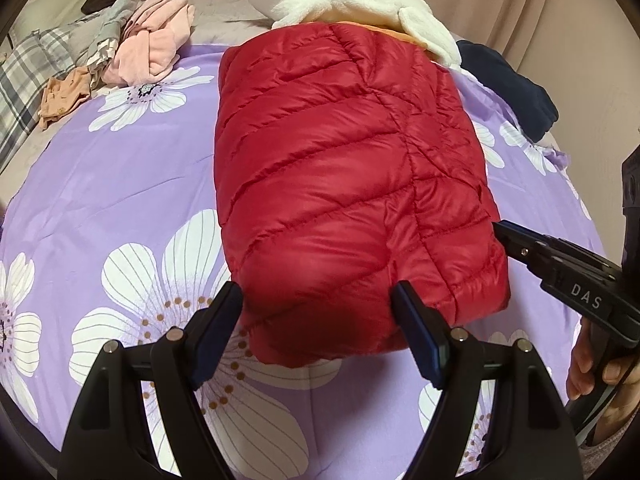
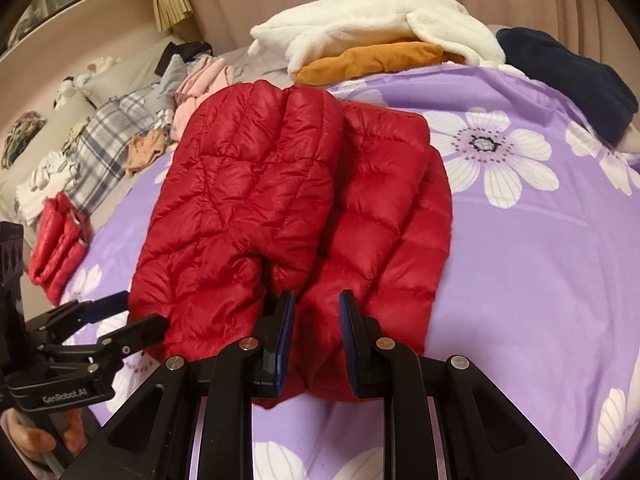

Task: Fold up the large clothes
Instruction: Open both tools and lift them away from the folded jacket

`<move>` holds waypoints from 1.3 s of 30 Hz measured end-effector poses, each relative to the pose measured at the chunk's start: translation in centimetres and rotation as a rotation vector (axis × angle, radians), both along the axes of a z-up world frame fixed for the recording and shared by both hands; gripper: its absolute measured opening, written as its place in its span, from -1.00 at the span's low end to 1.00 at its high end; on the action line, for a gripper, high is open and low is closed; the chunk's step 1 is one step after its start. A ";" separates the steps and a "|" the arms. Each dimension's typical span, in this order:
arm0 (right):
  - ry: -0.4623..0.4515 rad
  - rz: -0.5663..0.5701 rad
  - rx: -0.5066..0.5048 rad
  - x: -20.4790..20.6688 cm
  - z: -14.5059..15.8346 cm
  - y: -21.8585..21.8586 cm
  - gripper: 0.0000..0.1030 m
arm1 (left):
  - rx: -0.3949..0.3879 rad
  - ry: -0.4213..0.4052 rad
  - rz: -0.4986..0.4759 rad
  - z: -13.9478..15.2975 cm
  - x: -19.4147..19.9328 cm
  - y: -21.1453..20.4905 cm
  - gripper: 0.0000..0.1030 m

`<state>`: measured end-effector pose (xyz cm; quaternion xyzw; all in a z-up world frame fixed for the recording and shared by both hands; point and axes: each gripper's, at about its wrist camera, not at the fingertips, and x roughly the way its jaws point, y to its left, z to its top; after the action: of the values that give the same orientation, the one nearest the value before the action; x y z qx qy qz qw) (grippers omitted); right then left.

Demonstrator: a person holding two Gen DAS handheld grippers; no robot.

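A red quilted down jacket (image 1: pixel 352 168) lies folded into a thick bundle on the purple flowered bedspread (image 1: pixel 120 184). My left gripper (image 1: pixel 318 312) is open, its fingers standing on either side of the bundle's near edge. My right gripper (image 2: pixel 316 324) has its jaws a little apart with a fold of the jacket (image 2: pixel 280 200) between them at its near edge; whether the pads press the fabric I cannot tell. The right gripper also shows in the left wrist view (image 1: pixel 516 244) touching the jacket's right side. The left gripper shows in the right wrist view (image 2: pixel 132 316) at the jacket's left edge.
A white fleece (image 2: pixel 372 24) lies over an orange garment (image 2: pixel 372 60) at the far side of the bed, with a dark navy garment (image 2: pixel 568 76) to the right. Pink (image 1: pixel 156 40) and plaid clothes (image 1: pixel 24 76) are piled far left. A second small red quilted piece (image 2: pixel 56 248) lies at the left.
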<state>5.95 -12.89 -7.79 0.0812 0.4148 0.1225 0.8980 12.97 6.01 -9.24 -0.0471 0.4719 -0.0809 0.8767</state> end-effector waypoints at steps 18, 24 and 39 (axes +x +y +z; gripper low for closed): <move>0.003 0.055 0.050 -1.9 0.7 1.9 -0.48 | 0.019 0.009 -0.014 0.9 -1.6 0.3 0.52; -0.061 0.052 -0.035 -4.6 3.5 1.9 0.23 | 0.090 -0.046 -0.005 3.5 -3.9 0.2 0.65; -0.159 -0.015 -0.055 -8.4 7.6 0.9 0.94 | 0.132 -0.147 0.017 9.3 -8.8 -0.2 0.99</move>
<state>-2.46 -12.03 -0.18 0.0497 0.3447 0.1104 0.9309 4.14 5.82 0.06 0.0127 0.4103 -0.0456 0.9107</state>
